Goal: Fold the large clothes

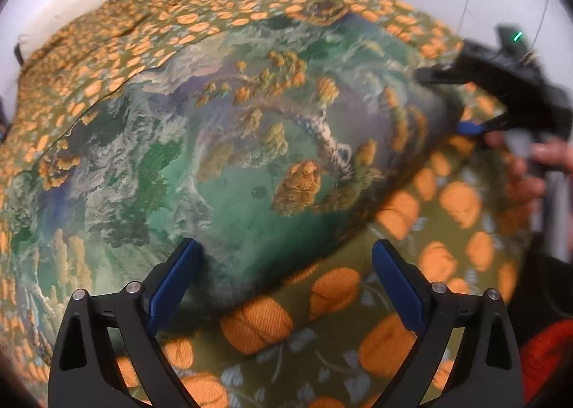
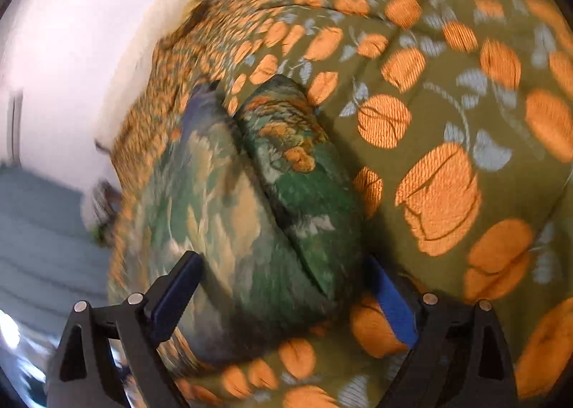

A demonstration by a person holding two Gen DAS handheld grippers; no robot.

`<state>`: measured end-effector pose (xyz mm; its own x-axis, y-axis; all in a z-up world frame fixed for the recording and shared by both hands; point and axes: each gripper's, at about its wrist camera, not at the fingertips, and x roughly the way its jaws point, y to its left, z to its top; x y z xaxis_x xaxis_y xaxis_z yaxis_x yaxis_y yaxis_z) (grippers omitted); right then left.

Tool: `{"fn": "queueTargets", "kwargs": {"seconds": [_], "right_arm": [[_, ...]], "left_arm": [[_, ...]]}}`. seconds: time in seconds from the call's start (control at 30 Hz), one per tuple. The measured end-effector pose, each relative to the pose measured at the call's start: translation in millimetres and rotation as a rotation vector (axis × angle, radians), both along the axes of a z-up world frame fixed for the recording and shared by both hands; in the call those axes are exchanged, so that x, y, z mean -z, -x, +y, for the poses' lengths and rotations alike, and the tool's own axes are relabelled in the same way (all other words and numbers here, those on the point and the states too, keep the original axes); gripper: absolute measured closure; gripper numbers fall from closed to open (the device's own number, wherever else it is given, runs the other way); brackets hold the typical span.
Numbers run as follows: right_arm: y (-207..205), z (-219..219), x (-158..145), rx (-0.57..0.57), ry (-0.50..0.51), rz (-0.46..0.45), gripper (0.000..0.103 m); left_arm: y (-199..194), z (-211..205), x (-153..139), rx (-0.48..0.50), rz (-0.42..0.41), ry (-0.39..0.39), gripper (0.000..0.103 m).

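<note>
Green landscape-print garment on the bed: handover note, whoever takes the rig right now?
Left hand-held gripper: open, empty, over the near edge of the green landscape-print garment.
Right hand-held gripper: open, nothing gripped, jaws straddling the garment's end fold.
Garment lies on the olive pumpkin-print bedspread, doubled over at least once; a layered edge shows in the right wrist view.
Left: probably another fold, then smoothing. The right wrist view is blurred, so check the layers before gripping.
</note>
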<state>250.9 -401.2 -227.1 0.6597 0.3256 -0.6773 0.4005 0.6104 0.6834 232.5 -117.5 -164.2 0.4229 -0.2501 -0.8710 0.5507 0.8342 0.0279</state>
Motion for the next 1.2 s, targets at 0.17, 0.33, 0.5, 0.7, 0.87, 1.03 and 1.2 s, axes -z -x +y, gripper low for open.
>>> {"fn": "queueTargets", "kwargs": {"seconds": [0.17,0.33,0.5,0.7,0.87,1.03,1.2], "right_arm": [[-0.3,25.2,-34.1,-0.028,0.19,-0.067,0.071],[12.5,74.5,-98.5,-0.124,0.449,-0.22,0.073],[26.8,143.6,-154.9,-0.299,0.709,-0.403,0.073],[46.3,229.4,-179.0,-0.51,0.949,-0.551,0.073],[64.5,282.1,-172.2,-0.635,1.08,-0.629,0.073],[72.3,307.8,-164.1,-0.715,1.127,-0.669,0.073],[77.0,297.6,-174.3,-0.752,0.987,-0.688,0.044]], "left_arm": [[-16.2,17.0,-57.7,0.02,-0.031,0.051,0.006],[-47.8,6.2,-126.0,0.068,-0.01,0.182,0.006],[-89.4,-22.8,-157.4,0.137,0.198,0.318,0.006],[-101.6,-44.1,-159.8,0.186,0.244,0.197,0.006],[-94.8,-37.8,-142.5,0.118,0.181,-0.008,0.005],[-98.0,-16.8,-117.8,-0.017,0.159,-0.109,0.058],[-110.2,22.5,-123.4,-0.062,0.188,-0.027,0.073]]}}
